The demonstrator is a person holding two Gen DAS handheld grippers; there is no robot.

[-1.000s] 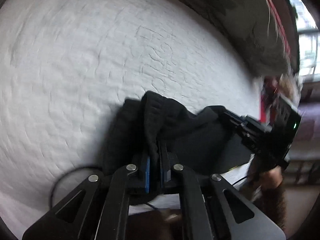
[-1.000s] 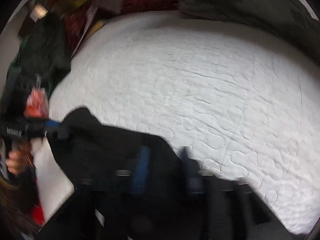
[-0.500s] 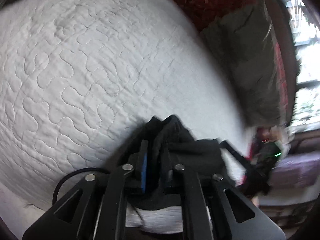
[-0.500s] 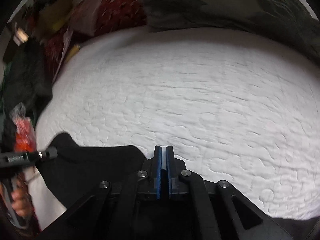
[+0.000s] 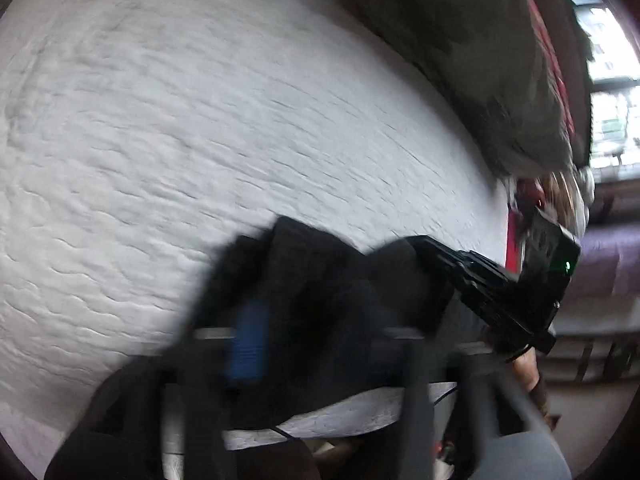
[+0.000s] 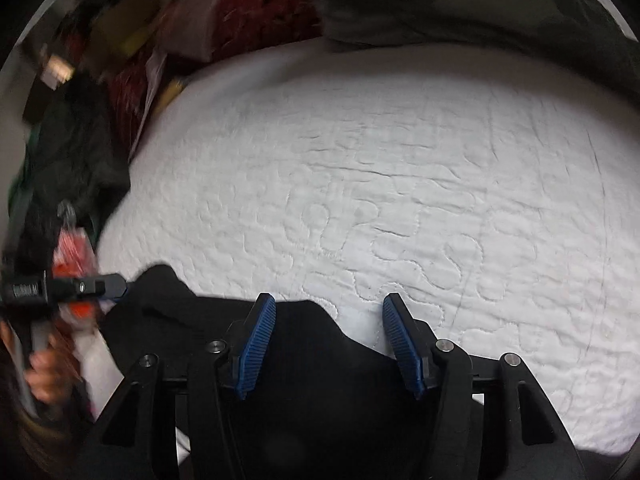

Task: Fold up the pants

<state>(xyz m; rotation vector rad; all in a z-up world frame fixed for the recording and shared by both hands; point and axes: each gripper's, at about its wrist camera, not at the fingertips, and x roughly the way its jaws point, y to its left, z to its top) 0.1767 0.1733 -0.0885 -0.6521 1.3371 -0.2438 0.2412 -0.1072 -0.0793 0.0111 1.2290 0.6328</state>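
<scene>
The black pants [image 6: 304, 344] lie bunched at the near edge of a white quilted bed [image 6: 400, 180]. In the right wrist view my right gripper [image 6: 328, 320] is open, its blue pads [image 6: 256, 344] spread over the black cloth without holding it. In the left wrist view, which is blurred, my left gripper [image 5: 316, 320] looks spread wide with the pants [image 5: 320, 272] between its fingers; one blue pad [image 5: 246, 340] shows. The left gripper also shows at the left in the right wrist view [image 6: 116, 285], at the pants' left end. The right gripper shows at the right in the left wrist view [image 5: 432, 252].
A grey-green pillow or blanket [image 5: 460, 48] lies along the far side of the bed. Dark clothes [image 6: 68, 160] and red items [image 6: 260, 12] pile at the bed's left. A thin black cable [image 5: 288, 432] hangs at the bed's near edge.
My right gripper has opened; it was shut half a second ago. My left gripper has also spread apart and swung, blurring its view. The pants have dropped onto the bed edge.
</scene>
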